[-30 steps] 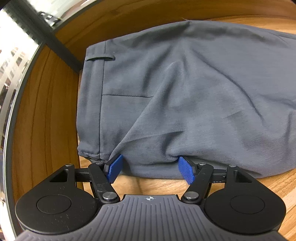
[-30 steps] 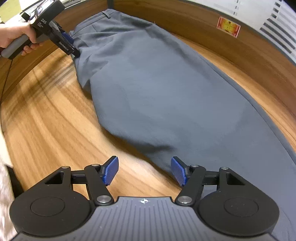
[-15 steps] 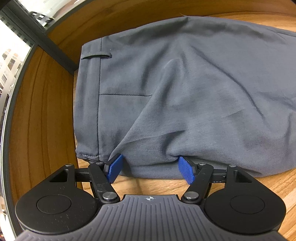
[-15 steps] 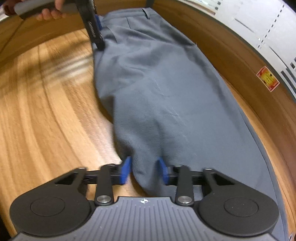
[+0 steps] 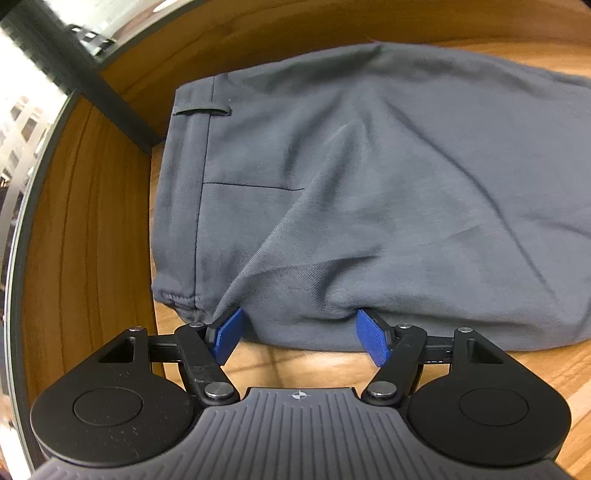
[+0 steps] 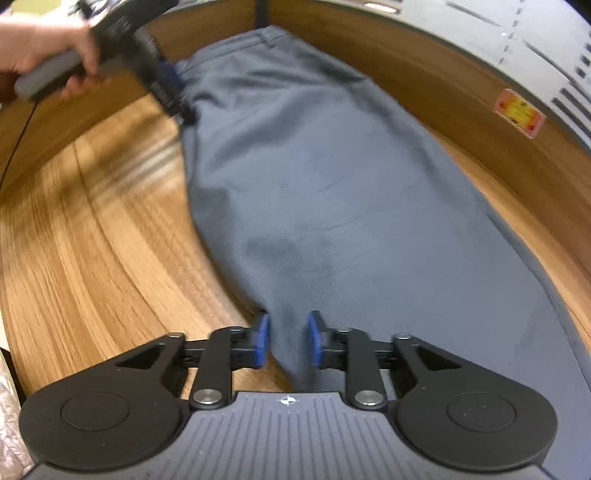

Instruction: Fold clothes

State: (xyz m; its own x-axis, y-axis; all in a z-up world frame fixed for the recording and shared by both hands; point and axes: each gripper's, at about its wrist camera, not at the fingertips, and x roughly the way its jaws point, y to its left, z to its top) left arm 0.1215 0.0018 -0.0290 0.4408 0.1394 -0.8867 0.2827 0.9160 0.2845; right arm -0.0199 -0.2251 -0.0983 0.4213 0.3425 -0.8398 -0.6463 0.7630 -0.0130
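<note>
Right gripper [image 6: 286, 338] has its blue pads pinched onto a fold of the grey trousers [image 6: 332, 192] at the near edge of the leg, cloth bunched between them, so that end is gripped. Over at the far left of the right wrist view, the left gripper [image 6: 168, 88] sits at the waist edge, held in the person's hand [image 6: 44, 51]. From its own camera the left gripper [image 5: 301, 334] stands wide apart, fingers spread, tips just touching the near edge of the trousers [image 5: 369, 192] close to the waistband corner, nothing clamped yet.

The trousers lie flat on the wooden table [image 6: 92, 240], already doubled leg over leg as far as I can judge. Long axis runs from the waistband [image 6: 266, 35] at the far end down toward the near right, where the legs pass out of the frame. In the left wrist view the waistband and belt loop [image 5: 201, 110] sit to the left, legs trailing off right.

So progress looks early to middling: the lengthwise fold seems done, the crosswise folds all remain. Left side still needs a grip before any lift.
</note>
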